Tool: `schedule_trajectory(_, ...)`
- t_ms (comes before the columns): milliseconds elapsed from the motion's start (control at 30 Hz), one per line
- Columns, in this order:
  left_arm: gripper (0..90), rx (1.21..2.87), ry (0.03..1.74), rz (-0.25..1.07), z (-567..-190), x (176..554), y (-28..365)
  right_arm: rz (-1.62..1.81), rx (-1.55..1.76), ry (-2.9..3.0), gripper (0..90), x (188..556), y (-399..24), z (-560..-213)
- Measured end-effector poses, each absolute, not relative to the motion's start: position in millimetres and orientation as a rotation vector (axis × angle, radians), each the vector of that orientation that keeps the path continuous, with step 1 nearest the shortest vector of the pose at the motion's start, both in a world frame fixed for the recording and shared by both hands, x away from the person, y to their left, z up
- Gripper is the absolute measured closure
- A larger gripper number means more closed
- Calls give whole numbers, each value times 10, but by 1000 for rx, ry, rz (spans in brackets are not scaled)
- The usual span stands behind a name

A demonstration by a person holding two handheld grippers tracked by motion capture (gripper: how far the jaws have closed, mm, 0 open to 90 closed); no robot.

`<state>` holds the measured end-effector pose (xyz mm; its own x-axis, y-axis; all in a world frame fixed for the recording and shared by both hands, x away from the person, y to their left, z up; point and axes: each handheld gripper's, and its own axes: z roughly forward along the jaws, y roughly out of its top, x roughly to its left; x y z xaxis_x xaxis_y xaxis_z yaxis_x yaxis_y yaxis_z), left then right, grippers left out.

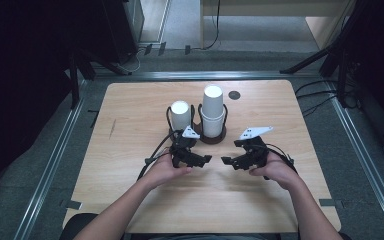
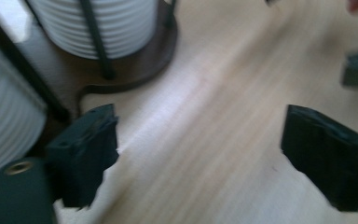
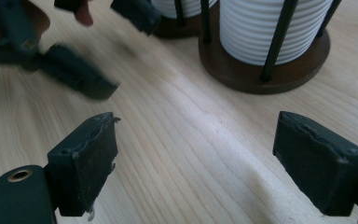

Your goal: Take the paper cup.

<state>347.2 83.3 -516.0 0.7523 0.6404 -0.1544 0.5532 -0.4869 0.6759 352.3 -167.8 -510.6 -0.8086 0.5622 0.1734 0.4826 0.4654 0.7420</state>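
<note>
High view: two stacks of white ribbed paper cups stand in wire holders on dark round wooden bases at mid-table, the shorter stack (image 1: 180,115) left, the taller stack (image 1: 213,111) right. The left gripper (image 1: 207,159) and right gripper (image 1: 225,160) lie just before them, near each other.

Left gripper view: jaws wide apart, nothing between them, above the pale wood-grain table (image 2: 214,140).

Right gripper view: jaws fully spread, empty. The cups look light, thin-walled and crushable; best taken gently by the top cup's sidewall above the wires.
</note>
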Motion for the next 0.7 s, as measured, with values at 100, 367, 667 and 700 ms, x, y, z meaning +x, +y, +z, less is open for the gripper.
schedule_trajectory(100,96,2251,820,137,-5139,3455,827,1247,925,2614,137,3526,-1675,-5061)
schedule_trajectory(367,368,2188,824,113,-4987,3580,777,1220,903,2641,311,3561,-1665,-4919)
schedule_trajectory(667,398,2209,819,89,-4993,3593,829,1151,988,2676,464,3574,-1648,-4889)
schedule_trajectory(700,402,2209,824,88,-4994,3594,833,1165,989,2673,467,3571,-1650,-4891)
